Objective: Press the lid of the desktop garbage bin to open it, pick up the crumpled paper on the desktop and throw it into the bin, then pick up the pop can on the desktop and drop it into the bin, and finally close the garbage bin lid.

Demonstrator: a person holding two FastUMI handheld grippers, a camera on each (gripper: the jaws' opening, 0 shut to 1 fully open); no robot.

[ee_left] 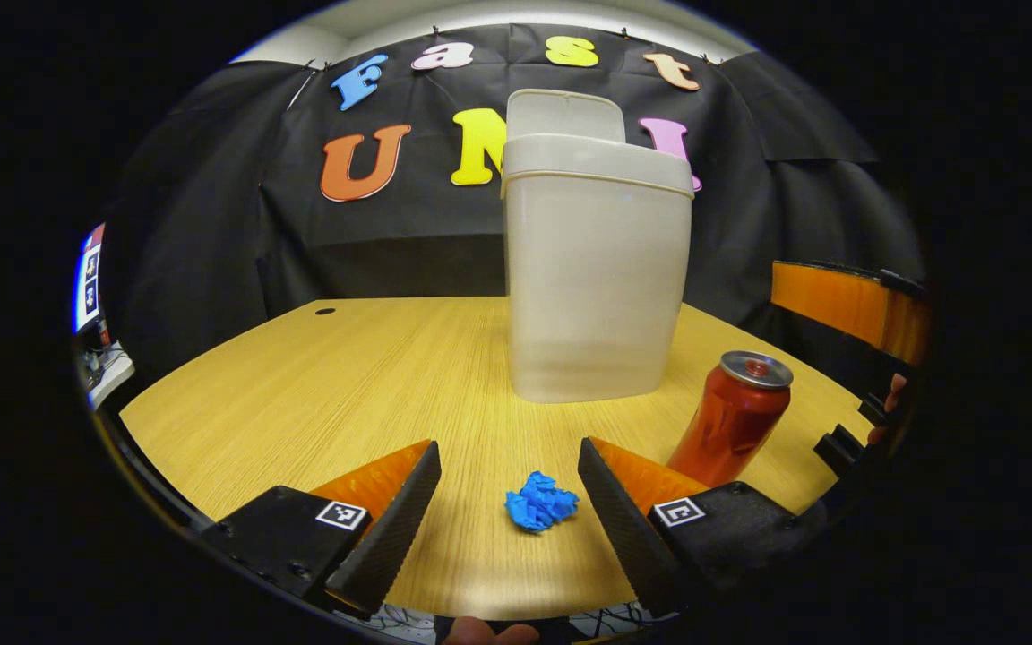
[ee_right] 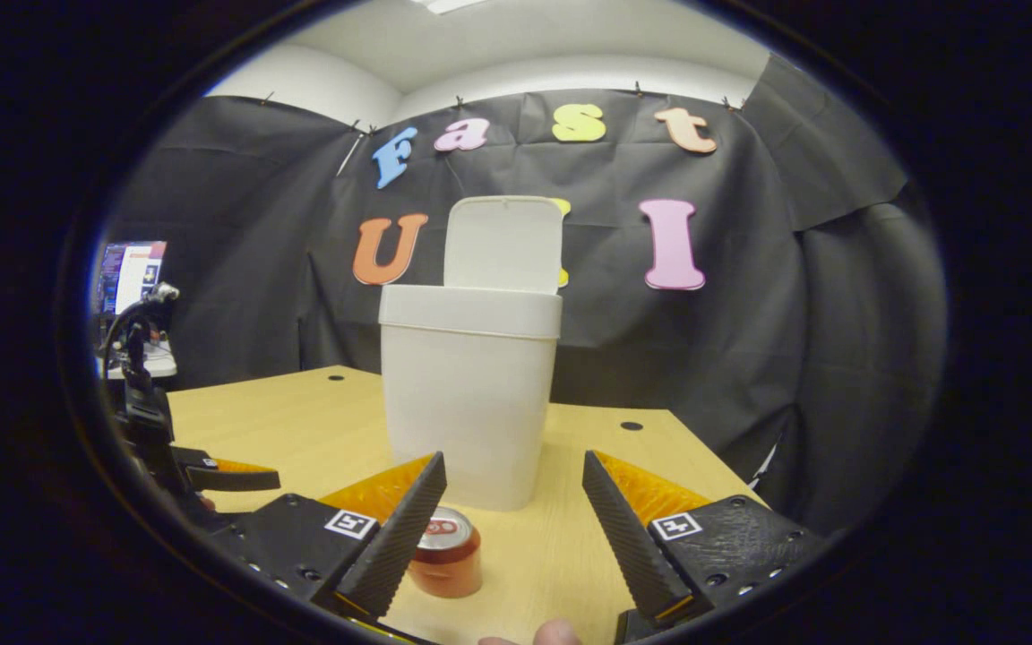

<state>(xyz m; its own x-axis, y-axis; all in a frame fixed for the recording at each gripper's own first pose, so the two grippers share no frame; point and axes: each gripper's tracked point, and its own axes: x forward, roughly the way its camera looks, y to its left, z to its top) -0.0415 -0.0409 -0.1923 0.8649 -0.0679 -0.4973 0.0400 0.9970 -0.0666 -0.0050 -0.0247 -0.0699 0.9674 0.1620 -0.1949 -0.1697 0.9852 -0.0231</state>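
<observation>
The garbage bin (ee_left: 597,269) stands upright toward the back of the wooden table (ee_left: 319,394), tall and pale, its lid (ee_left: 565,115) flipped up and pointing at the ceiling. The crumpled paper (ee_left: 541,502), a small blue wad, lies on the table in front of the bin, between the wide-spread fingers of the left gripper (ee_left: 509,502), which holds nothing. To its right the red pop can (ee_left: 731,419) stands upright, silver top up. The right gripper (ee_right: 514,524) is also spread wide and empty. Black cloth walls the booth.
</observation>
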